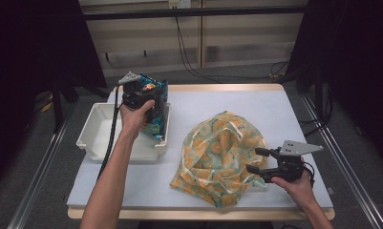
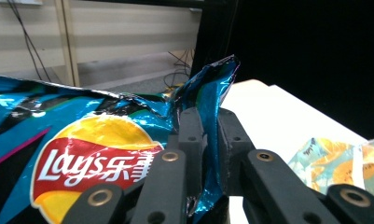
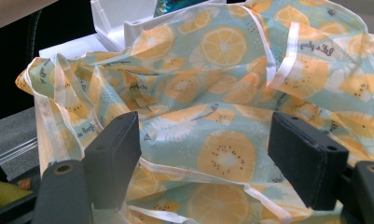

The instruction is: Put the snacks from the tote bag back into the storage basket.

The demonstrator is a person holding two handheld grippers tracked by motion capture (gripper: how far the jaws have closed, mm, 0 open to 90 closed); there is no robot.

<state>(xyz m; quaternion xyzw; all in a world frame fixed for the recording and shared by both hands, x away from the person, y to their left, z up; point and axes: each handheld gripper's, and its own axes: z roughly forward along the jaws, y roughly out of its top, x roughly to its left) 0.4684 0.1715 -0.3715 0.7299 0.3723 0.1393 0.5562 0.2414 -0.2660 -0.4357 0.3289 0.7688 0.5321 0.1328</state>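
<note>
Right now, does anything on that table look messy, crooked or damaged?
Nothing is spilled. The chip bag stands up out of the white bin, its foil edge crumpled where the left claw pinches it. The orange-print tote bag lies in a rumpled heap, with the right claw open at its edge.

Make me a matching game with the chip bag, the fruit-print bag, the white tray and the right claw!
Things:
1. chip bag
2. fruit-print bag
3. white tray
4. right claw

Descriptions:
A. open, at the fabric's edge
B. crumpled in the middle of the table
C. pinched by the left claw
D. sits at the table's left side

Pairs: 1-C, 2-B, 3-D, 4-A
</note>
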